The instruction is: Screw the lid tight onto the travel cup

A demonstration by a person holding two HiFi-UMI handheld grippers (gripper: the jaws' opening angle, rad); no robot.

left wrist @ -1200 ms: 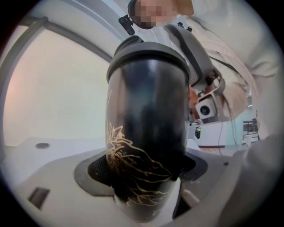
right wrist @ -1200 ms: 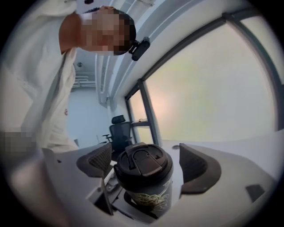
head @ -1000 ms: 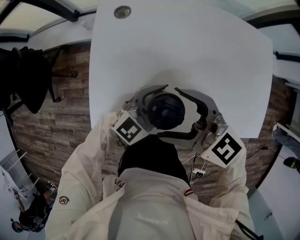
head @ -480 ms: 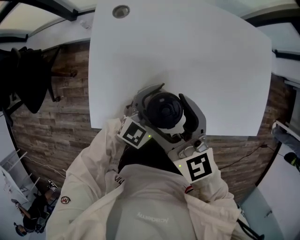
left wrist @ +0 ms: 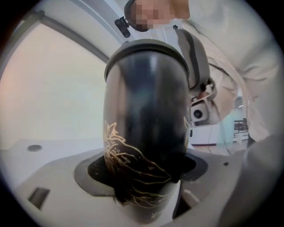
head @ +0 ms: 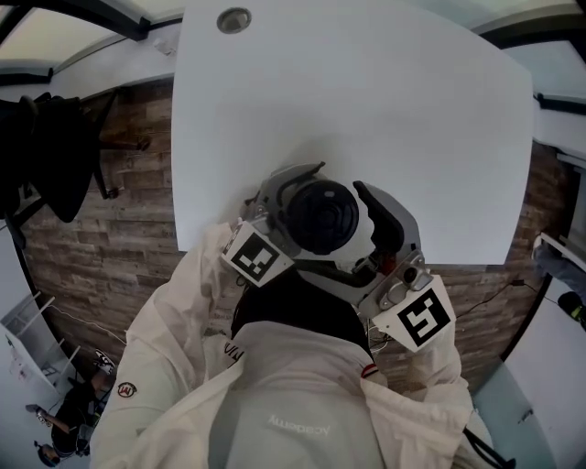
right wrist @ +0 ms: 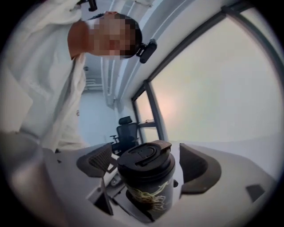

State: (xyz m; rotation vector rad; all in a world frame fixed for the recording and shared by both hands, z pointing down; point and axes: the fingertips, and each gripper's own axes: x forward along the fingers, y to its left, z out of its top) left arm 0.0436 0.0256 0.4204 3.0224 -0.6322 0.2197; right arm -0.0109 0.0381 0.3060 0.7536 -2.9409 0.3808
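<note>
A black travel cup with a gold drawing (left wrist: 146,133) stands upright between my left gripper's (left wrist: 144,177) jaws, which are shut on its body. The black lid (right wrist: 145,162) sits on top of the cup (right wrist: 151,195). In the head view the lid (head: 322,216) shows from above, close to the person's chest at the table's near edge. My left gripper (head: 307,220) reaches in from the left. My right gripper (right wrist: 145,165) is open: its pads (right wrist: 95,162) stand either side of the lid with a gap on each side. In the head view the right gripper (head: 357,247) comes from the lower right.
A white table (head: 366,110) with a round grommet (head: 234,19) at its far left lies ahead. Wood-look floor (head: 119,238) runs along its left side, where a dark coat (head: 55,156) hangs. An office chair (right wrist: 125,133) stands in the background.
My right gripper swung round the lid toward the person's body, then partly back out to the right. The cup and my left gripper stayed where they were.
</note>
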